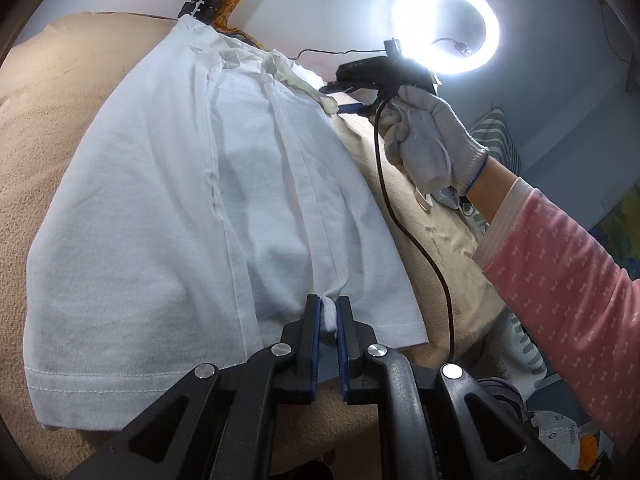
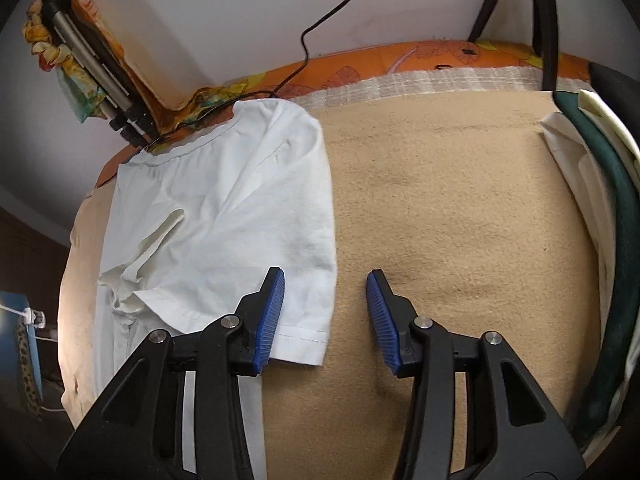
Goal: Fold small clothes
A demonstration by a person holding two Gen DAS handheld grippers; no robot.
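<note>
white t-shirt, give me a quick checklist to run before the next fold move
1. Left gripper holds the hem of the white t-shirt: ok, its pads are pinched on a bunch of fabric.
2. Right gripper free for a new grasp: ok, jaws apart, nothing pressed between them.
3. Sleeve reachable: ok, its hemmed edge lies flat under the right gripper's left finger.
4. Shirt body smooth: not ok, creases run along it and fabric is rumpled near the collar.
5. Tan blanket bare beside the shirt: ok.
6. Black cable away from the shirt: cannot tell, it runs close along the edge.
</note>
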